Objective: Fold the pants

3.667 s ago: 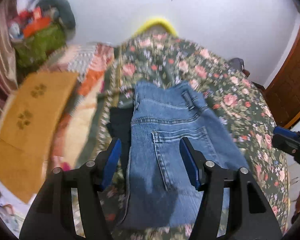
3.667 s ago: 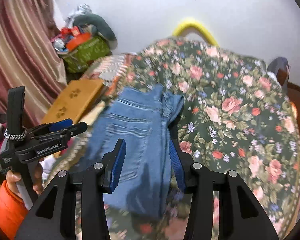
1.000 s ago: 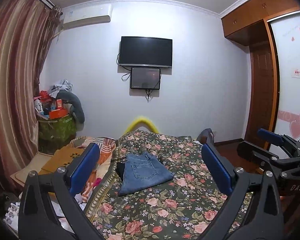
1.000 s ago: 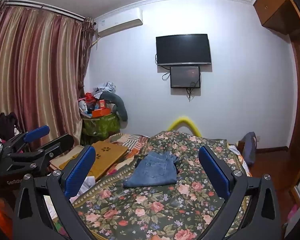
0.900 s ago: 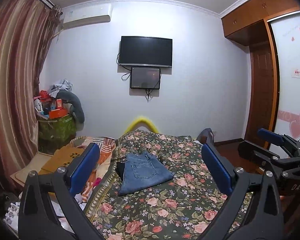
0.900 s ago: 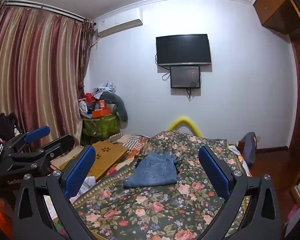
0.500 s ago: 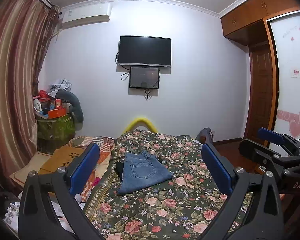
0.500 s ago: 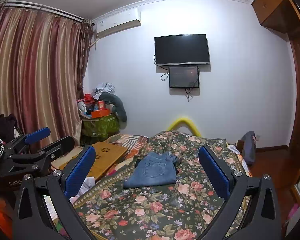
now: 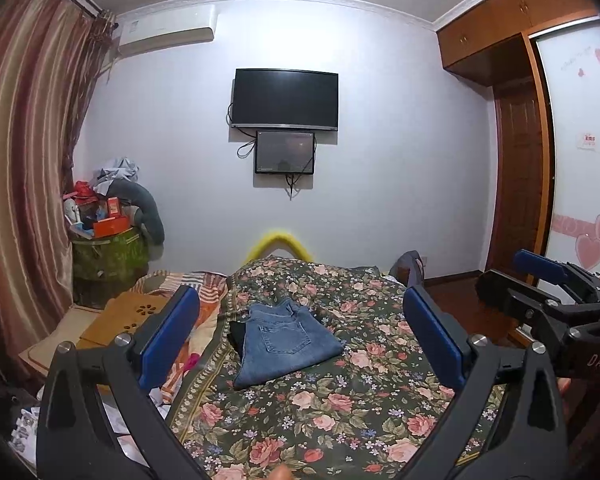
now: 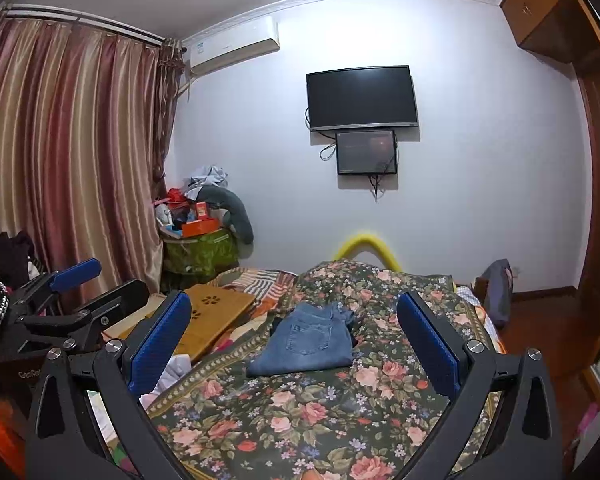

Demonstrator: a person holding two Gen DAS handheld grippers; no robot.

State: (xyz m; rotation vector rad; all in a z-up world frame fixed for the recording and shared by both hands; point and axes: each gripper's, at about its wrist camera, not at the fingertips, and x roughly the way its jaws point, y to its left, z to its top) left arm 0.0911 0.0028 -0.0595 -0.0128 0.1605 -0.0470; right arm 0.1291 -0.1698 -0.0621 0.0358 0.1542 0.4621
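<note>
1. Hovering level and well back from the bed (image 9: 340, 408), the left gripper (image 9: 300, 336) has its jaws spread wide and empty; folded jeans (image 9: 288, 340) lie on the floral bedspread.
2. Right gripper (image 10: 294, 336) likewise spread, empty, facing the jeans (image 10: 308, 344) from afar.

We see our left gripper (image 9: 300, 338) and right gripper (image 10: 294, 344): black frames, blue ribbed pads, silver screws. White lettering on bodies

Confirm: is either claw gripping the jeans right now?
No. Both the left claw and right claw are open and held back from the folded jeans lying on the floral bedspread.
</note>
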